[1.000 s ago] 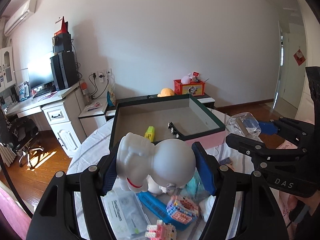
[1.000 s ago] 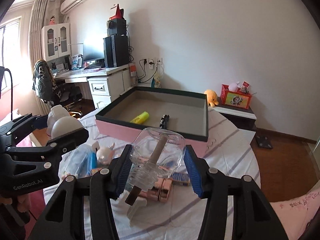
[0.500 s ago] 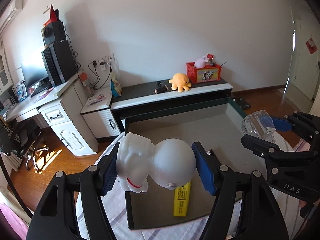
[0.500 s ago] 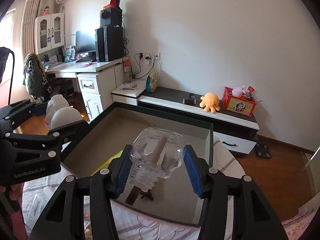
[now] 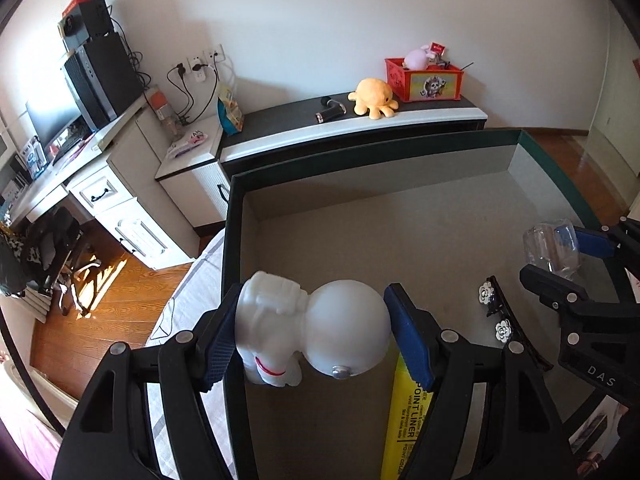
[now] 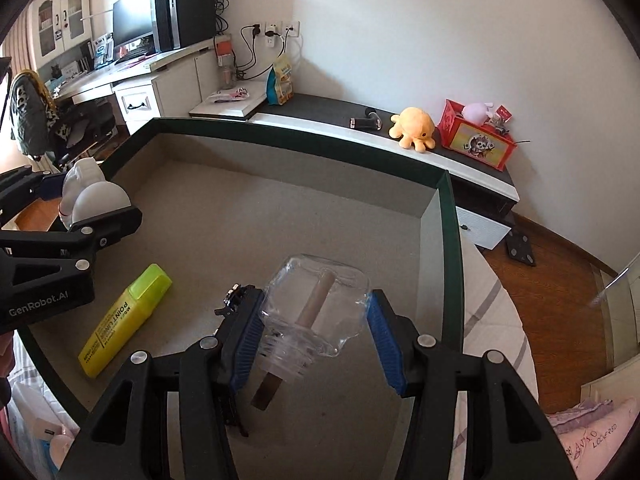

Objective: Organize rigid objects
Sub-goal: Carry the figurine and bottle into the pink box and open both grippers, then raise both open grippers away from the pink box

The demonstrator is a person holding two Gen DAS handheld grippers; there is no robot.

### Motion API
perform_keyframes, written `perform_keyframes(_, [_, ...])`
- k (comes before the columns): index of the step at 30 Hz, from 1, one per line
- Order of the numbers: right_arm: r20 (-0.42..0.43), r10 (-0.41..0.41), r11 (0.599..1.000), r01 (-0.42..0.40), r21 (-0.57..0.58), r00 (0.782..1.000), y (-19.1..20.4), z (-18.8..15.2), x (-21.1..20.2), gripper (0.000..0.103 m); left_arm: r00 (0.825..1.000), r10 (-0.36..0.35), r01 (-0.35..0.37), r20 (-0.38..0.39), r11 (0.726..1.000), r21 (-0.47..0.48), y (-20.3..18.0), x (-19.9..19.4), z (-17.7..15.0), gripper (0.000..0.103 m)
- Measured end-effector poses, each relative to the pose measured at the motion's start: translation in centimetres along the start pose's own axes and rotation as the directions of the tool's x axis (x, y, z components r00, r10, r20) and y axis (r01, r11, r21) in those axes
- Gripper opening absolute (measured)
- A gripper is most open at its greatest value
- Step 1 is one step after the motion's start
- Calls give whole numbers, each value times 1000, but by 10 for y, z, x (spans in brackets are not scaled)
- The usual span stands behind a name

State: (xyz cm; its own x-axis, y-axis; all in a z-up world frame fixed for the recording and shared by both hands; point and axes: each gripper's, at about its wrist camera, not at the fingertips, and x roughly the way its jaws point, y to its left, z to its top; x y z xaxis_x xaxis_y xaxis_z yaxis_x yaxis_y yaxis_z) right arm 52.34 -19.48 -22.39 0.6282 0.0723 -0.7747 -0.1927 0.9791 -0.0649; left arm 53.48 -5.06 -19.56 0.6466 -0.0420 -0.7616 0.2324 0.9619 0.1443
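Over the box (image 5: 400, 240): left fingers (image 5: 216, 344) clamp figurine (image 5: 312, 332); right fingers (image 6: 384, 340) apparently grip bottle (image 6: 316, 312).

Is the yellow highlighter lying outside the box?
No, the yellow highlighter lies flat on the floor of the box.

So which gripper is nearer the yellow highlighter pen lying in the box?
Left. The left gripper hangs just above the yellow highlighter pen; the right gripper is off to its right, over the black hair clip.
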Motion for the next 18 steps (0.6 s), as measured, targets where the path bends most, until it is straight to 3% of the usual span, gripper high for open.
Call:
perform_keyframes(3, [18,10,999,-10,43,1000,-5,-3,-4,56,999,4,-4,45,1000,0,1,-14,-2,89])
perform_keyframes(5, [50,15,998,-18,63,999,-7,-6,-14,63,996,19,-20,86,1000,1,0,-30,-4,92])
perform_keyframes(8, [125,3,996,-13,84,992,-8,-13,-44,82,987,27,-23,158,999,-29,4,-65,-13,99])
perform_keyframes(10, [186,12,994,-31,102,983,-5,-22,-74,83,973,38,-25,227,998,-59,6,-97,-25,103])
perform_keyframes(13, [285,9,992,-45,119,959,5,-41,-123,88,947,53,-23,318,995,-97,8,-144,-49,103])
perform_keyframes(15, [351,12,991,-57,121,936,16,-57,-156,103,927,55,-15,371,994,-111,7,-175,-69,103])
perform_keyframes(18, [439,-7,994,-41,98,898,36,-81,-201,103,901,68,-14,427,992,-127,4,-215,-97,103])
